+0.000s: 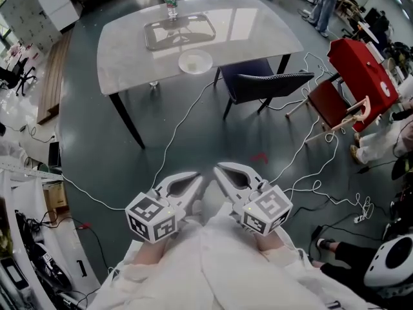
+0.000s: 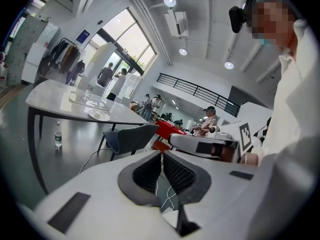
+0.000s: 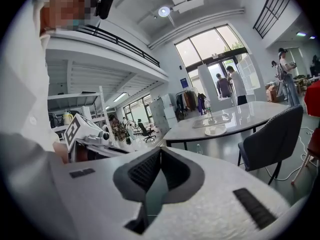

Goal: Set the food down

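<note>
**ENTRY: Both grippers clenched and empty, well short of the table**

Head view: left gripper (image 1: 191, 178) and right gripper (image 1: 222, 171) are clenched, nothing held. No food discernible. Plate (image 1: 195, 61) sits at the near edge of the table (image 1: 129, 53). Cable (image 1: 179, 126) crosses the open floor (image 1: 97, 141) between, a probable snag underfoot.

Left gripper view: jaws together, empty. Chair (image 2: 131, 135) crowds the table's right side.

Right gripper view: jaws together, empty. Floor left of the chair is free.

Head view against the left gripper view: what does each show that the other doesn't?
Only the head view: the marker cube on the left gripper. Only the left gripper view: ceiling lights and a balcony railing. Both: the white table, its plate, the dark chair, and that gripper's jaws shut on nothing.
</note>
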{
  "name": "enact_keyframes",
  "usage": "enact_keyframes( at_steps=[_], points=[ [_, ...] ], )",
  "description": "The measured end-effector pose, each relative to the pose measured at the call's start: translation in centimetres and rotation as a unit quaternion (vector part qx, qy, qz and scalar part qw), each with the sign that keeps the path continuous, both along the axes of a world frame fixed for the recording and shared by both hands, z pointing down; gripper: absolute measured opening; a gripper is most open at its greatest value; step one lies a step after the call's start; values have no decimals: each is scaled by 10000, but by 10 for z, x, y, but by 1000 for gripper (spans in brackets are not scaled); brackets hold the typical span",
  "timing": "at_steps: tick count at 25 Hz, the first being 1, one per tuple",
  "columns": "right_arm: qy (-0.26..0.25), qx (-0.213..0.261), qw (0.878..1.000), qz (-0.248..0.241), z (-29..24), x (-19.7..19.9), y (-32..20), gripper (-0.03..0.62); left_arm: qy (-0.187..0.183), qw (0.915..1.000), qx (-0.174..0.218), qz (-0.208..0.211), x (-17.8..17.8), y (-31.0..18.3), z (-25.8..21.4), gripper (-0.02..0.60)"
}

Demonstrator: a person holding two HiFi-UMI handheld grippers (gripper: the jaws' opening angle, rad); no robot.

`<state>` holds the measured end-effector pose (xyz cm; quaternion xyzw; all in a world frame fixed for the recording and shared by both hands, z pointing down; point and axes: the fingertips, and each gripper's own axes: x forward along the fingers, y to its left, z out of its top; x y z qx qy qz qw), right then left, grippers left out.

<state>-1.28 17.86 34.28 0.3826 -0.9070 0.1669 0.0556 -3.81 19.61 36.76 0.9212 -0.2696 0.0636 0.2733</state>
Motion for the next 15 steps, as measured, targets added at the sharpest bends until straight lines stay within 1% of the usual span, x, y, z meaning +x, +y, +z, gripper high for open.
enact_keyframes(
  at_steps=[5, 8, 11, 15],
  points=[
    [-60, -116, 9999, 6, 9, -2, -11, 2, -11, 10000, -69, 35, 0, -9, 7, 25],
    [-44, -137, 9998, -114, 12, -4, -24, 2, -12, 10000, -88, -6, 0, -23, 9, 25],
    [18, -90, 9999, -114, 10, -5, -41, 3, -34, 9999, -122, 57, 5, -38, 11, 25],
    [22, -170, 9997, -149, 16, 2, -65, 2, -29, 9997, -197, 109, 13, -62, 16, 25]
  ],
)
